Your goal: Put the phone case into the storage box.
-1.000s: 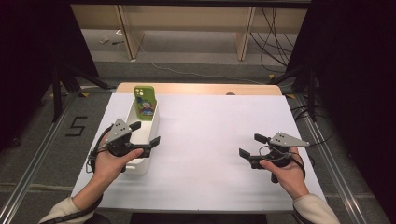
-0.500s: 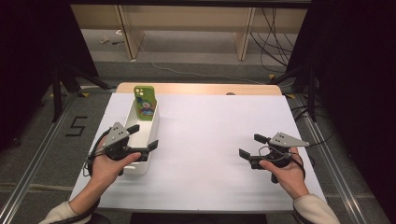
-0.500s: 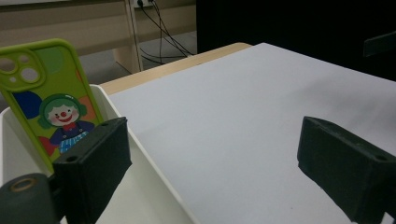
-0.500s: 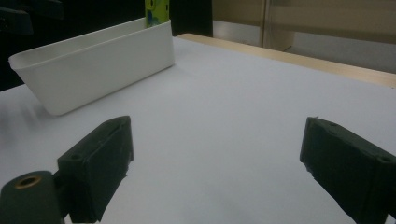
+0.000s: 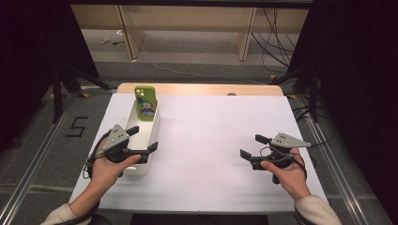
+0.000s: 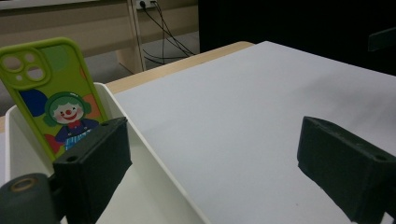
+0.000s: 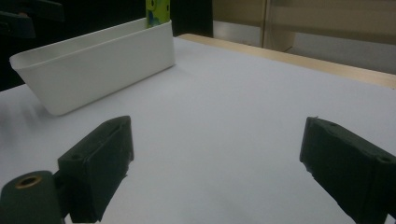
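A long white bin lies along the left side of the table. A green phone case with a cartoon clown stands upright against its far end. My left gripper is open above the near half of the bin with nothing between its jaws. In the left gripper view, one jaw is over the bin's inside and the other over the table, with the phone case ahead of them. My right gripper is open and empty low over the right side of the table. The right gripper view faces the bin.
The white table top has a wooden strip along its far edge. Metal rails run along both sides of the table. Beyond lie the floor, shelf legs and loose cables. A "5" mark is on the floor at left.
My left gripper has drifted slightly toward the near end of the bin. The right gripper, the bin and the phone case have not moved.
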